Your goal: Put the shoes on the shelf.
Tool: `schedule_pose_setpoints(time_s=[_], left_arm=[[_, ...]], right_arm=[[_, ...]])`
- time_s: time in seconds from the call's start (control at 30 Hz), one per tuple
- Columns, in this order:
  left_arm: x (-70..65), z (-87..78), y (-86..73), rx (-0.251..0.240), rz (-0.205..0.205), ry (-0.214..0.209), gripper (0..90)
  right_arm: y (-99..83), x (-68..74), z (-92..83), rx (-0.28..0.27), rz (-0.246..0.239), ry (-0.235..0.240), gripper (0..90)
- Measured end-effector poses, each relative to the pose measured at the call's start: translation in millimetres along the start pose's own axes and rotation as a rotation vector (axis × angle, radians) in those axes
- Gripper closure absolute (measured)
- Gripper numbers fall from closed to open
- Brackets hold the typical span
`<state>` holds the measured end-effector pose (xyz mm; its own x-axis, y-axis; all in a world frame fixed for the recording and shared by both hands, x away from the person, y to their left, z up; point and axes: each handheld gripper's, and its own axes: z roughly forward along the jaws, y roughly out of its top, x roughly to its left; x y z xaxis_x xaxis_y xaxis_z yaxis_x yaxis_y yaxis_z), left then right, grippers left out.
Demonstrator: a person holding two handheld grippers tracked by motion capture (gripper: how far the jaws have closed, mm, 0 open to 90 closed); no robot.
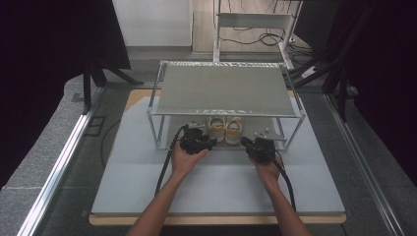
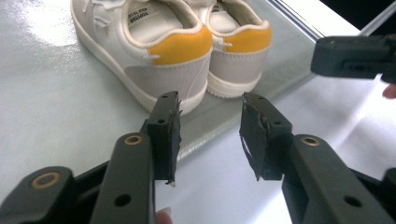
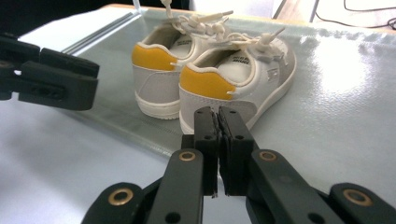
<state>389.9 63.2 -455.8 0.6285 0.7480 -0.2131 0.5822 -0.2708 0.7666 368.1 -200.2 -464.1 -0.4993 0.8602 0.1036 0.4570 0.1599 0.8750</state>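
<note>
A: White sneakers with yellow heel tabs and grey heel panels [image 1: 225, 129] are seen side by side on the lower shelf of a metal-framed rack [image 1: 158, 129], close to its front edge, heels turned toward the person. The rack is carried by a pale grey board [image 1: 147, 187] on the table.

B: And the tools?

A: The left tool [image 2: 210, 133] is held with its jaws spread and nothing between them, just short of the heel of the left sneaker [image 2: 154, 60]. The right tool [image 3: 218, 140] is held with its jaws pressed almost together, pinching nothing, just behind the heel of the right sneaker [image 3: 233, 79].

B: What could be spoiled from here?

A: Several things, it is judged. With the right tool's jaws nearly together, the heel could only be pushed, so the right sneaker might be shoved deeper under the grey top shelf [image 1: 226, 88]. If the soft heel collar were gripped too shallowly by the left tool, it could fold and slip out. The two sneakers stand touching, so one could be dragged or tipped when the other is lifted. The loose white laces [image 3: 210, 23] could be snagged, and the rack's front rail might be struck by a tool brought in low.
</note>
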Motion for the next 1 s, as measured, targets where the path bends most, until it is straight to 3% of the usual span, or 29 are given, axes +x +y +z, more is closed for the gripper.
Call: schedule_pose_setpoints(time_s=[0.07,0.1,0.43,0.63,0.83,1.0], left_arm=[[-1.0,-6.4,-3.5,-0.006,0.002,-0.004,55.4],[-6.2,-9.5,-6.5,-0.007,-0.066,-0.002,54.7],[-9.7,-44.9,-40.3,-0.012,-0.043,-0.013,49.9],[-5.8,-65.3,-62.2,-0.012,-0.031,0.010,46.9],[1.2,-87.7,-81.7,-0.013,-0.055,0.031,45.4],[7.1,-93.3,-87.5,-0.010,-0.075,0.039,44.5]], right_arm=[[-0.9,-0.3,-5.8,-0.005,-0.007,0.004,85.3],[-1.1,-0.6,-8.9,-0.006,-0.012,0.010,85.0],[-16.7,-1.7,-45.5,-0.015,-0.036,0.049,81.0],[-38.2,-10.5,-71.9,-0.010,0.002,0.049,76.6],[-52.6,-18.4,-97.2,0.022,-0.029,0.018,68.7],[-58.7,-27.4,-108.8,0.013,0.007,0.007,66.7]])
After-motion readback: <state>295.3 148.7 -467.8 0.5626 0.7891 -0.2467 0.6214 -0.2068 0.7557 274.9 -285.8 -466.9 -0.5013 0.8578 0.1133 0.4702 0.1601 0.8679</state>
